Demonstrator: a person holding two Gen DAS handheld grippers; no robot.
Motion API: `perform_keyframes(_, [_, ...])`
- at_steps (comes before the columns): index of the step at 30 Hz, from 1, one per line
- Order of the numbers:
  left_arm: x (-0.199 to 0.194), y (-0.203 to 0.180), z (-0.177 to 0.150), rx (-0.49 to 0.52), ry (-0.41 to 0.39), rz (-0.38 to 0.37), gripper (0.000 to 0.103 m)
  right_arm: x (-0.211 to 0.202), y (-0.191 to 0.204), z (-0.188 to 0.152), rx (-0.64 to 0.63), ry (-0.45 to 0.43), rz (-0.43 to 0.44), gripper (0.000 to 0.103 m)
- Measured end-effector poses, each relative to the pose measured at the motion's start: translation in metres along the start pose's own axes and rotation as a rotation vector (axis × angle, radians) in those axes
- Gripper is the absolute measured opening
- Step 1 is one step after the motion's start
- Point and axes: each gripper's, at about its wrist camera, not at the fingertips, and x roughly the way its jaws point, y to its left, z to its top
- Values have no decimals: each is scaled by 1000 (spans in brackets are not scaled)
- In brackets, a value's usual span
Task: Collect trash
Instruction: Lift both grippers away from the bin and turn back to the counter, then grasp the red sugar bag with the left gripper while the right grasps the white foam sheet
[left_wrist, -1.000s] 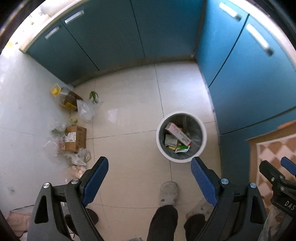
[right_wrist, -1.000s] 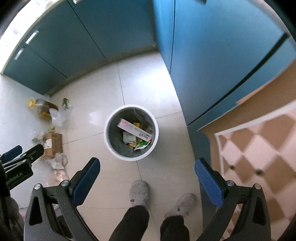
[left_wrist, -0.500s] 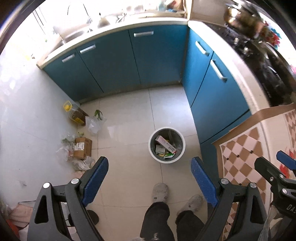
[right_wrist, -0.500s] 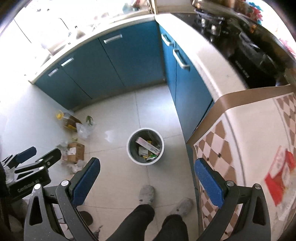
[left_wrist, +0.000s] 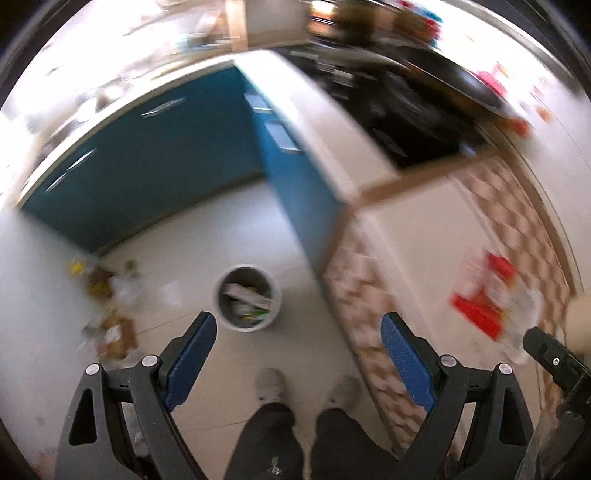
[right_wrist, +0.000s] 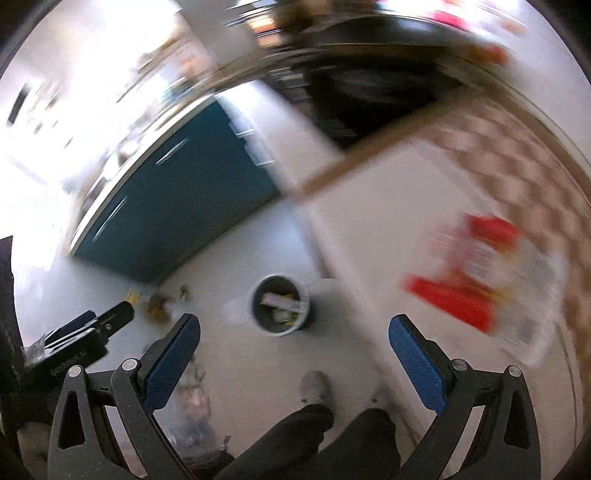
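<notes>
Both grippers are held high with jaws spread wide and nothing between them: the left gripper and the right gripper are empty, so nothing can be dropped right now. The bigger risk is probably the blur. Both views are badly smeared, so any reach made at this speed could easily be misjudged.

Nearest, the person's slippered feet are seen on a pale tiled floor. Just beyond them a round bin is standing, already partly filled with packaging. It could get kicked or tipped if a step forward is taken carelessly.

To the right, a checkered tabletop is seen with a red-and-white wrapper lying on it, presumably the next trash to be collected. Being thin and flat, it might be slid along the surface instead of pinched, or pushed off the edge.

Further left, loose litter is scattered on the floor by the wall. Farthest off, blue cabinets are run under a light worktop, with a dark hob at the corner.
</notes>
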Motion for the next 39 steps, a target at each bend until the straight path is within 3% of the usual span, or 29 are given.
perform_keyframes(5, [45,-102,15,151,78,-57,91,-33,-149,-23,323,-41,-100,102])
perform_keyframes(6, [57,-121,17,180,93,-62,91,-36,-180,-29,389,-56,-115,94])
perform_keyframes(7, [64,-133,18,200,107,-67,91,-35,-199,-31,418,-59,-122,70])
perform_keyframes(9, [79,-155,18,234,130,-58,91,-25,-234,-33,468,-60,-115,33])
perform_keyframes(10, [85,-164,17,248,139,-56,91,-15,-249,-32,493,-51,-91,22])
perform_keyframes(13, [107,-184,18,270,173,-60,91,9,-268,-29,505,-31,-69,8])
perform_keyframes(17, [128,-197,20,260,217,-116,90,40,-281,-31,508,18,-101,0])
perform_keyframes(22, [140,-211,23,202,261,-264,90,40,-286,-33,490,13,-69,0])
perform_keyframes(23, [140,-214,23,198,259,-267,90,39,-286,-33,476,14,-70,0])
perform_keyframes(24, [138,-219,23,207,247,-264,86,39,-285,-34,467,15,-70,0])
perform_keyframes(25, [136,-225,22,221,238,-267,71,39,-286,-34,464,14,-67,0])
perform_keyframes(27, [132,-239,18,266,225,-254,54,40,-289,-34,468,17,-53,0])
perform_keyframes(31, [126,-256,12,361,172,-138,33,41,-293,-32,481,19,-26,0])
perform_keyframes(34, [119,-256,14,377,130,-56,1,42,-293,-31,482,17,-22,0])
perform_keyframes(39, [88,-248,21,350,59,-44,0,36,-304,-33,557,32,13,3])
